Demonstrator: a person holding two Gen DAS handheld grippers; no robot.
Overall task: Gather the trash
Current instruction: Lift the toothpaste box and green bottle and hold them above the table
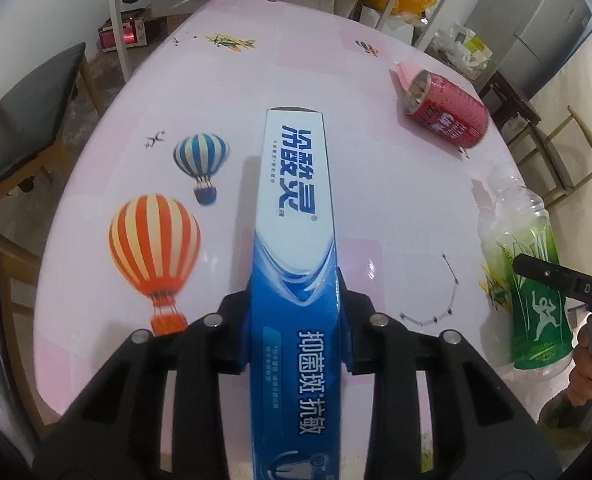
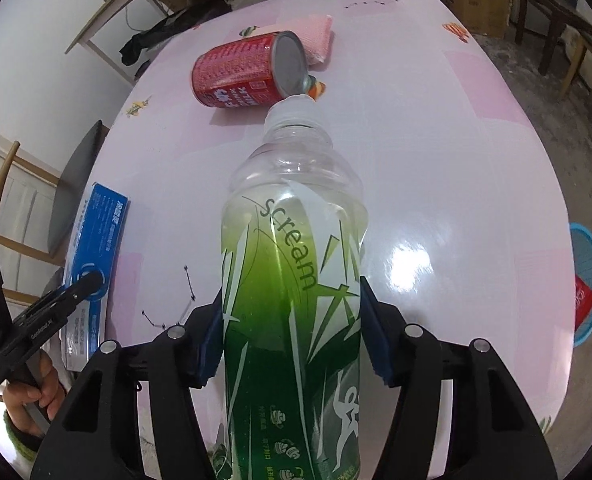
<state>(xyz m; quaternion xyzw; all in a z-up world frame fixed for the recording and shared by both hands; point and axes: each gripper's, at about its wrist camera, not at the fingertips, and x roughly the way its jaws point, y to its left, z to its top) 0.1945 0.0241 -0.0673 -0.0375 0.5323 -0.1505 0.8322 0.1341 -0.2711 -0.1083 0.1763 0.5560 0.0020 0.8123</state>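
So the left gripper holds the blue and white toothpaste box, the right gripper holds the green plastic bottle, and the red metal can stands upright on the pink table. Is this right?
Not quite: the red metal can lies on its side on the pink table, as the right wrist view shows. The left gripper does hold the blue and white toothpaste box, and the right gripper holds the green plastic bottle.

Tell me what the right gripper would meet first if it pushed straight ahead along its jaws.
Probably the red drink can lying on its side: the held green-labelled clear plastic bottle points at it, cap nearly touching in view, though depth is unclear.
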